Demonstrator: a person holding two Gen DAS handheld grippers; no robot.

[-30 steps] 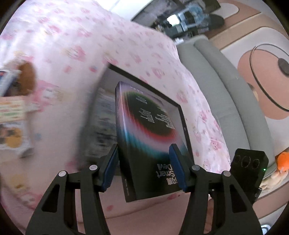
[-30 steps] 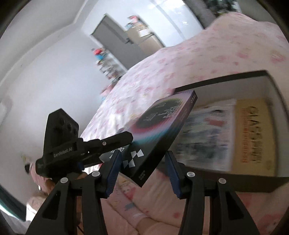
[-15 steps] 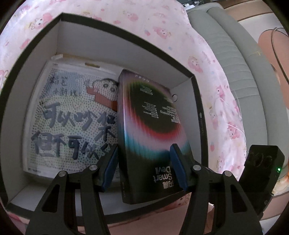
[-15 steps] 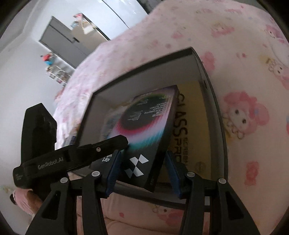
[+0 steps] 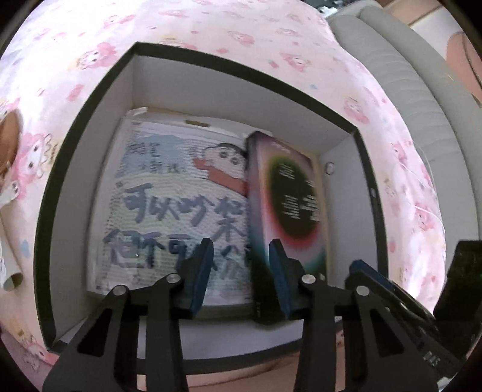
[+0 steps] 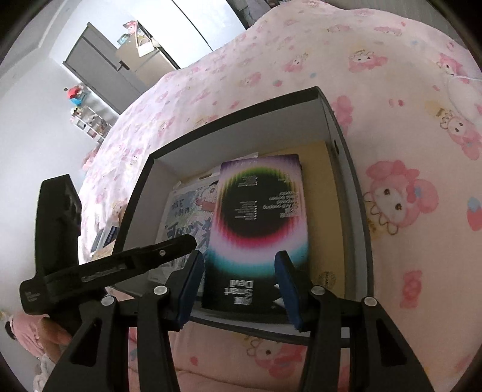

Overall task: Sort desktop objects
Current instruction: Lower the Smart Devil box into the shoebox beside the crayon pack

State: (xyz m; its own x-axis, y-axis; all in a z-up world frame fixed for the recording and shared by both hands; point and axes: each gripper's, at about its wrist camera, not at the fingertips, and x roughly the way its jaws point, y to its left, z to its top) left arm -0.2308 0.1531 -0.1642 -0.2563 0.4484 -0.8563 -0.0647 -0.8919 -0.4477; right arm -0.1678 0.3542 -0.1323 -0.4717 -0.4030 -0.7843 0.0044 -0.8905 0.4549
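Observation:
A dark flat box with a rainbow ring (image 6: 262, 211) lies sloped inside the black-rimmed storage box (image 6: 241, 138), its near end at the front rim. My right gripper (image 6: 238, 283) is shut on that near end, with a blue pad on each side. In the left wrist view the dark box (image 5: 289, 205) sits right of a cartoon sheet (image 5: 180, 187) in the storage box (image 5: 211, 96). My left gripper (image 5: 238, 268) is off the dark box, just to its left. Its jaws are closing with nothing pressed between them. One right gripper finger (image 5: 370, 274) shows at the lower right.
The storage box rests on a pink cartoon-print bedspread (image 5: 211, 24). A yellow flat item (image 6: 322, 196) lies under the dark box. Grey cushioning (image 5: 406, 90) borders the bed on the right. A brown plush toy (image 5: 9, 135) sits at the left edge. A person's hand (image 6: 51, 331) holds the left gripper.
Both grippers came down over the storage box and the dark box went from above it to inside it. The left gripper's fingers slid off the box and narrowed.

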